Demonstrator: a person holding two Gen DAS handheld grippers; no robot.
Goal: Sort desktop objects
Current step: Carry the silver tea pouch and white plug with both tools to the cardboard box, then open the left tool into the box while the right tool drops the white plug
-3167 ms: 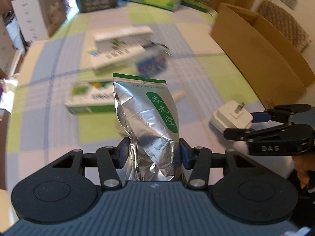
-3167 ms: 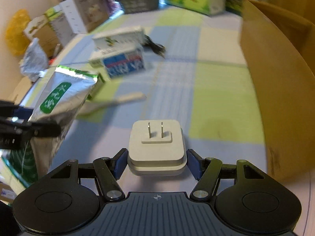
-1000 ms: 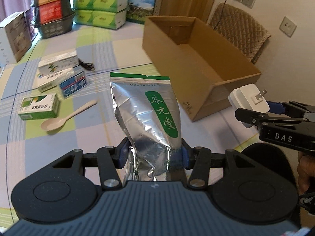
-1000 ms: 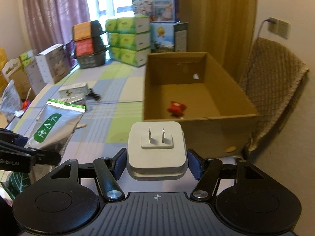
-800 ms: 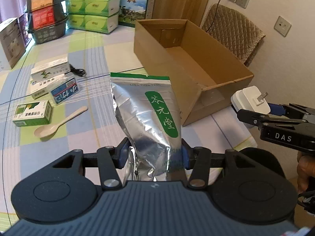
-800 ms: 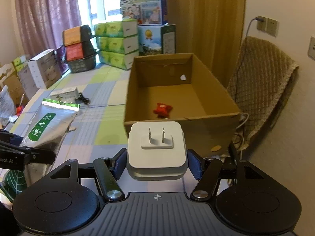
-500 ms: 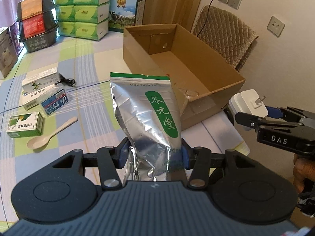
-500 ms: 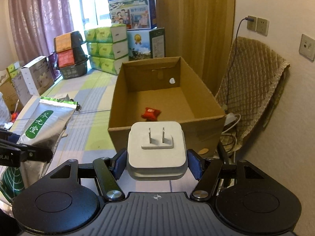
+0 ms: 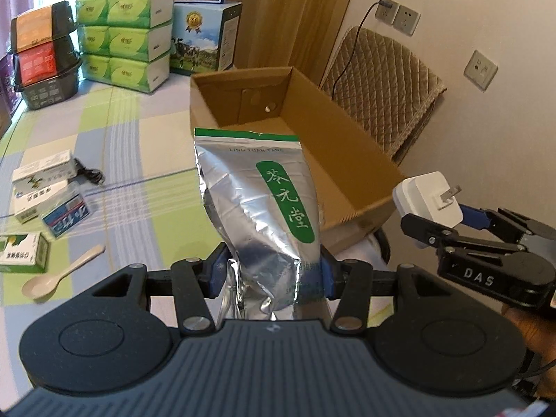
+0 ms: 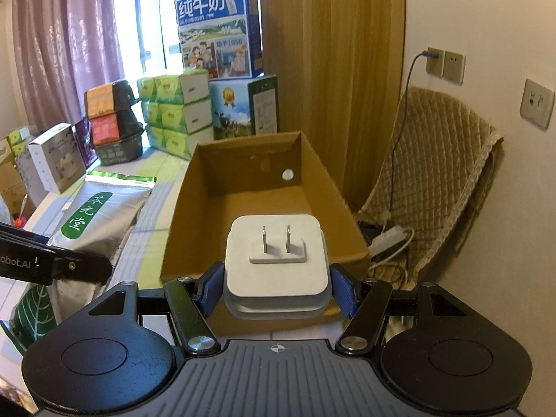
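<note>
My left gripper [image 9: 272,272] is shut on a silver foil pouch [image 9: 257,205] with a green label, held upright in the air before the open cardboard box [image 9: 347,160]. My right gripper [image 10: 276,290] is shut on a white plug adapter [image 10: 276,260], prongs pointing forward, just short of the box's [image 10: 257,201] near wall. The left wrist view shows the adapter [image 9: 425,199] and the right gripper [image 9: 448,224] to the right of the pouch. In the right wrist view the pouch [image 10: 99,215] hangs to the left. The box floor is partly hidden behind both held items.
Small cartons [image 9: 45,187], a black cable [image 9: 90,175] and a cream spoon [image 9: 59,274] lie on the checked tablecloth [image 9: 146,208] at left. Tissue packs [image 9: 125,41], baskets [image 9: 45,55] and milk cartons [image 10: 219,31] line the far edge. A quilted chair [image 10: 438,173] stands right of the box.
Both grippers have risen from the table and swung right toward the box, each keeping its load. The box has shifted from the far right toward the middle of both views.
</note>
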